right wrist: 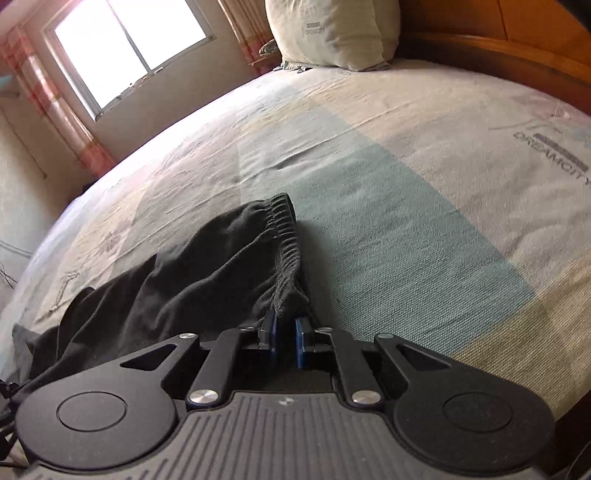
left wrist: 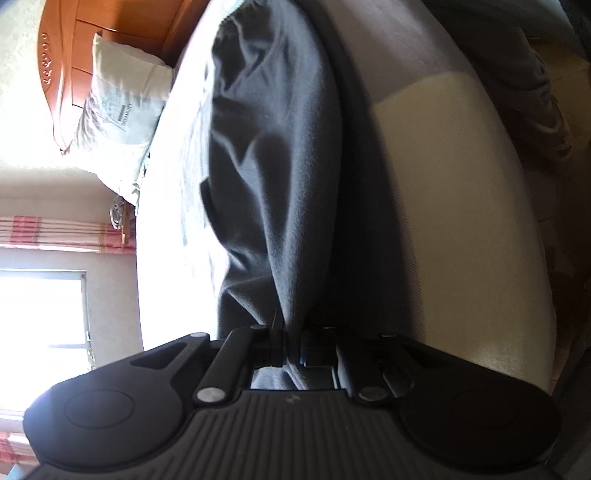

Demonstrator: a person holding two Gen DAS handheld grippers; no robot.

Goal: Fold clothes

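A dark grey pair of pants (right wrist: 207, 266) lies rumpled on the bed (right wrist: 406, 221), its elastic waistband (right wrist: 284, 229) running toward me. My right gripper (right wrist: 286, 328) is shut on the near corner of that waistband, with the cloth pinched between the blue pads (right wrist: 271, 332). The left wrist view is rolled sideways. There the same pants (left wrist: 273, 166) stretch away from my left gripper (left wrist: 291, 343), which is shut on a fold of the fabric. The pants' far end is hidden in both views.
The patterned bed sheet (left wrist: 443, 221) spreads around the pants. A pillow (right wrist: 332, 33) leans on the wooden headboard (right wrist: 498, 48). A bright window (right wrist: 129, 44) with a pink curtain (right wrist: 55, 103) is on the far wall. A person's leg and shoe (left wrist: 554, 129) stand beside the bed.
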